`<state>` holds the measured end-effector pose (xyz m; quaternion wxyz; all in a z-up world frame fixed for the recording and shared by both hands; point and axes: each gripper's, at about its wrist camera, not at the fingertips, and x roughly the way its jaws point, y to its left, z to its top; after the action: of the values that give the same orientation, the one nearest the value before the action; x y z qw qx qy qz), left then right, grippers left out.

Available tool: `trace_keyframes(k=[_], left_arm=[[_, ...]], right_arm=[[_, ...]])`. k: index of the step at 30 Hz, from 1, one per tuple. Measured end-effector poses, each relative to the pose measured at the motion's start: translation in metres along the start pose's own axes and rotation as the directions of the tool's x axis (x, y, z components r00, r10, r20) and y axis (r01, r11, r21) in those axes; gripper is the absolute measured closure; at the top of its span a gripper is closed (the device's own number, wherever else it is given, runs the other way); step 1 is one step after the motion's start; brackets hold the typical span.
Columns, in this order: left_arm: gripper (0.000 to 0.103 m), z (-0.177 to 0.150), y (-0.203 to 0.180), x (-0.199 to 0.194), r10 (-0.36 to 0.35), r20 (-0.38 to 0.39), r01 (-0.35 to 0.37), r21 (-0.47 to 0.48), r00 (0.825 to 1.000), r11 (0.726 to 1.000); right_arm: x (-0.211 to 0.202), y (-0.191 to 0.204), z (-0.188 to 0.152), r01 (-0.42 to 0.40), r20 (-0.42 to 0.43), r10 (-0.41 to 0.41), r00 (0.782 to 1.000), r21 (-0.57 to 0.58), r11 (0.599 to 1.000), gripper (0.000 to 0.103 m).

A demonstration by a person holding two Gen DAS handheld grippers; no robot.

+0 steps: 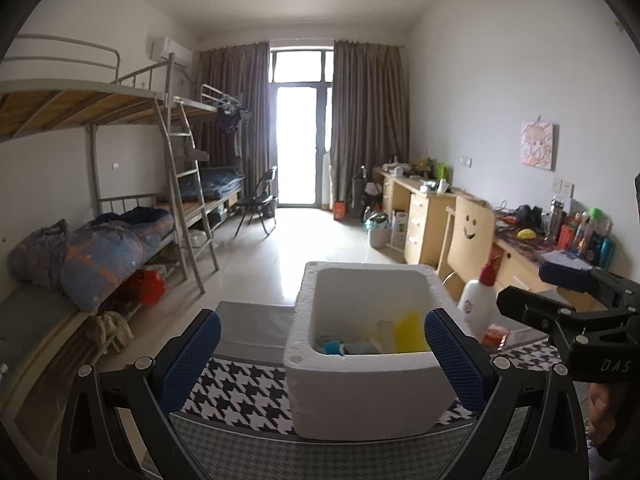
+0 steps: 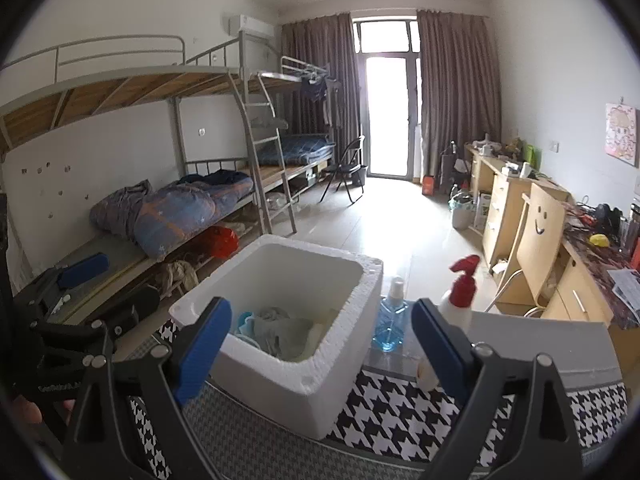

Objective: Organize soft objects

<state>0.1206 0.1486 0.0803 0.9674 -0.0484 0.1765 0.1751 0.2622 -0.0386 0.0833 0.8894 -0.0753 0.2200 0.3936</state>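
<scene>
Soft objects point(image 2: 276, 330) are gathered inside the foam box point(image 1: 360, 384), set near the worktop's point(image 2: 400, 404) middle for reach. Left claw point(image 1: 320, 344) and right claw point(image 2: 320, 340) are held wide and empty, hovering before it.

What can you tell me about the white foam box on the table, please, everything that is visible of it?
The white foam box looks like thick-walled polystyrene, rectangular, with rounded inner corners and a pebbled, slightly chipped rim. It stands upright and lidless on the houndstooth tablecloth. Inside lie soft items: a grey cloth, something blue and a yellow piece. A blue glass bottle stands close beside it. Neither hand-held gripper touches it.
</scene>
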Motion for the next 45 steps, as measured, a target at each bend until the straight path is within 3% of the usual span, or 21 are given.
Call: trace_keyframes(k=[30, 37, 45], left_arm=[[0.001, -0.029, -0.028, -0.075, -0.047, 0.111, 0.044, 0.033, 0.993, 0.998], [0.001, -0.039, -0.038, -0.089, -0.024, 0.148, 0.015, 0.061, 0.989, 0.998], [0.001, -0.047, -0.041, -0.096, -0.065, 0.138, 0.056, 0.067, 0.988, 0.996]], right_arm=[[-0.093, 0.002, -0.051, 0.069, 0.128, -0.071, 0.989, 0.019, 0.997, 0.009], [-0.109, 0.002, -0.069, 0.058, 0.157, -0.062, 0.986, 0.030, 0.998, 0.008], [-0.120, 0.007, -0.083, 0.073, 0.177, -0.076, 0.981, 0.028, 0.997, 0.008]])
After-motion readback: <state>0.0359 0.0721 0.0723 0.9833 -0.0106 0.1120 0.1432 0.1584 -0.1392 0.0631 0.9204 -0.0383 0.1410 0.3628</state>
